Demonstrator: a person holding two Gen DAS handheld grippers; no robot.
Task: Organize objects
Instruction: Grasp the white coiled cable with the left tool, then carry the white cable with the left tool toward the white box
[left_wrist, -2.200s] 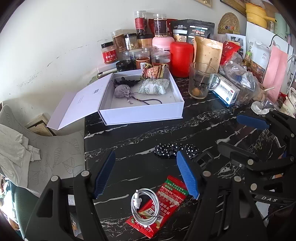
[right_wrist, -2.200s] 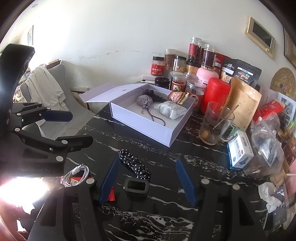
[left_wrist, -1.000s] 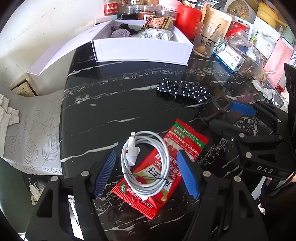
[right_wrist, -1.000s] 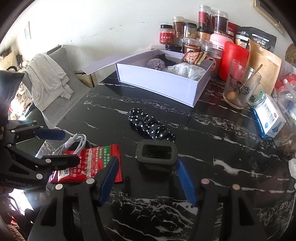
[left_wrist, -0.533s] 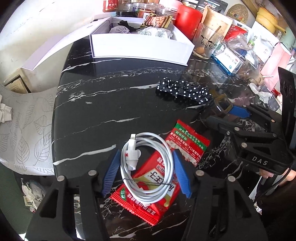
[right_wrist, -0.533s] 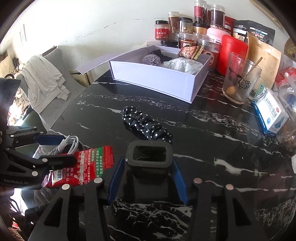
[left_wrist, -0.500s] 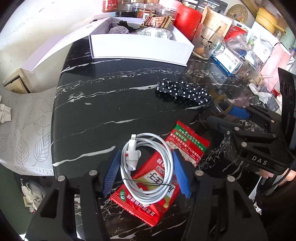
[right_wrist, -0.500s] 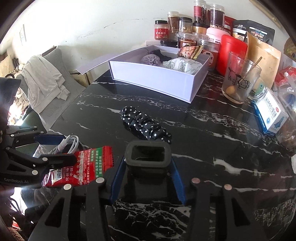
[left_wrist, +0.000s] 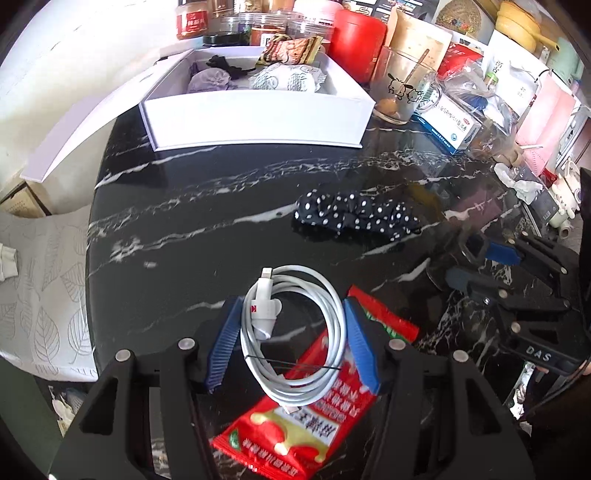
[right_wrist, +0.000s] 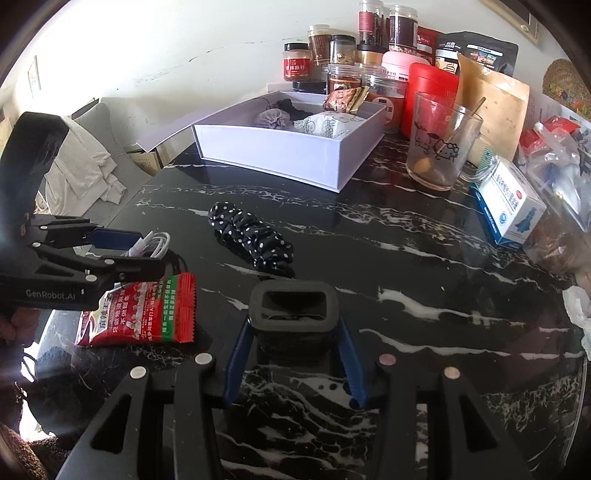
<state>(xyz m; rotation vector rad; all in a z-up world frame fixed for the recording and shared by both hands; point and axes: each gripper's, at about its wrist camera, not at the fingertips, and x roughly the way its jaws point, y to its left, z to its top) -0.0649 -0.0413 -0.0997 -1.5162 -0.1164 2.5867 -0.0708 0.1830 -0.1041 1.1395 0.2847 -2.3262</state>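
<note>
A coiled white cable (left_wrist: 295, 332) sits between my left gripper's (left_wrist: 291, 332) blue pads, which press on both its sides, above a red snack packet (left_wrist: 295, 424) on the black marble table (left_wrist: 184, 221). My right gripper (right_wrist: 293, 332) is shut on a small black rectangular holder (right_wrist: 293, 310) standing on the table. A black polka-dot scrunchie (right_wrist: 251, 236) lies mid-table; it also shows in the left wrist view (left_wrist: 354, 218). An open white box (left_wrist: 258, 114) at the back holds pouches and a snack bag. The cable (right_wrist: 151, 243) and packet (right_wrist: 140, 314) show by the left gripper (right_wrist: 110, 251) in the right wrist view.
Jars, a red canister (right_wrist: 428, 99), a cartoon glass (right_wrist: 439, 147), a blue-white medicine box (right_wrist: 509, 203) and plastic bags crowd the back and right. The box lid (left_wrist: 92, 122) hangs over the left edge. A cloth-covered chair (right_wrist: 92, 166) stands left of the table.
Both grippers have closed in: the left pads now press the cable coil, and the right pads grip the black holder. The cable sits a little higher off the packet.
</note>
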